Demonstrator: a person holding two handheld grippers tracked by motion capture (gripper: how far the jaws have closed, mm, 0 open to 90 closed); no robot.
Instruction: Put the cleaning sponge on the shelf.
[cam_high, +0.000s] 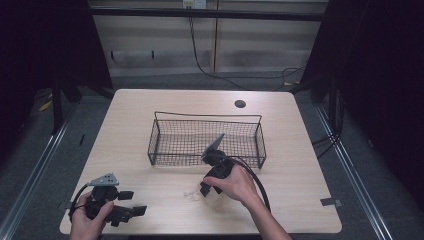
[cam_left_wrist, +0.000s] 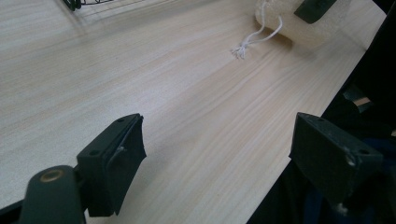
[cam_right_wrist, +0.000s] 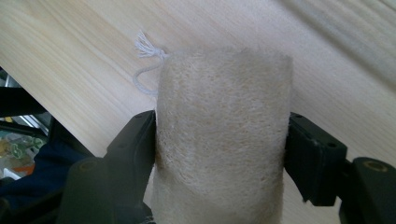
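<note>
A pale beige loofah sponge (cam_right_wrist: 222, 135) with a white string loop (cam_right_wrist: 144, 60) sits between the jaws of my right gripper (cam_right_wrist: 219, 149), which is shut on its sides. In the high view the right gripper (cam_high: 209, 191) holds the loofah (cam_high: 216, 199) low over the table's front middle, just before the wire basket (cam_high: 159, 135). My left gripper (cam_high: 131, 202) rests at the table's front left corner, open, with nothing between its jaws. From the left gripper view its jaws stand wide apart over bare wood, with the loofah (cam_left_wrist: 299, 21) and its string (cam_left_wrist: 254, 39) farther off.
The black wire basket, with nothing in it, stands at the table's centre. A round cable hole (cam_high: 240, 104) lies near the far edge. The table's front edge (cam_left_wrist: 299, 140) runs close beside the left gripper.
</note>
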